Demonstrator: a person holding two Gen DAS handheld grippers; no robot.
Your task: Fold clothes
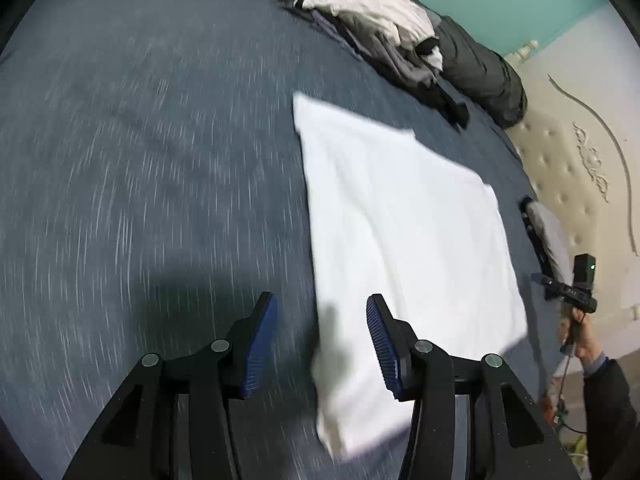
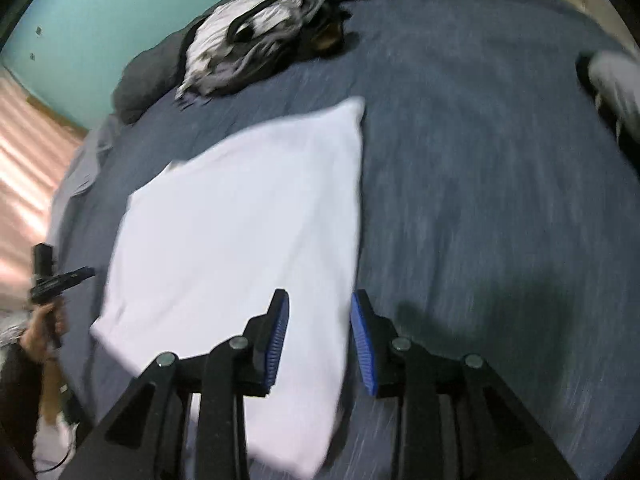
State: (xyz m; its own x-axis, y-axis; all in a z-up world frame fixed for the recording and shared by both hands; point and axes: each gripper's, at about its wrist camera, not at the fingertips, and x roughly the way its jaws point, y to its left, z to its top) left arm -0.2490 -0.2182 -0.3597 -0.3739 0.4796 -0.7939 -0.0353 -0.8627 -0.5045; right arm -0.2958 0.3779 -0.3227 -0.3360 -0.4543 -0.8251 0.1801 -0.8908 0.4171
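White shirt (image 1: 404,240) on bed (image 1: 140,160): soft, light, limp; pinch near corners. Left tongs (image 1: 322,340) and right tongs (image 2: 320,336) apart, empty.

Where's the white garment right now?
The folded white garment lies flat on the blue bedspread, just ahead of both grippers, nearer than the clothes pile.

Left wrist: my left gripper (image 1: 322,330) empty, jaws apart.
Folded white garment (image 1: 404,248) flat on blue bedspread (image 1: 140,180); clothes pile (image 1: 384,28) beyond garment.
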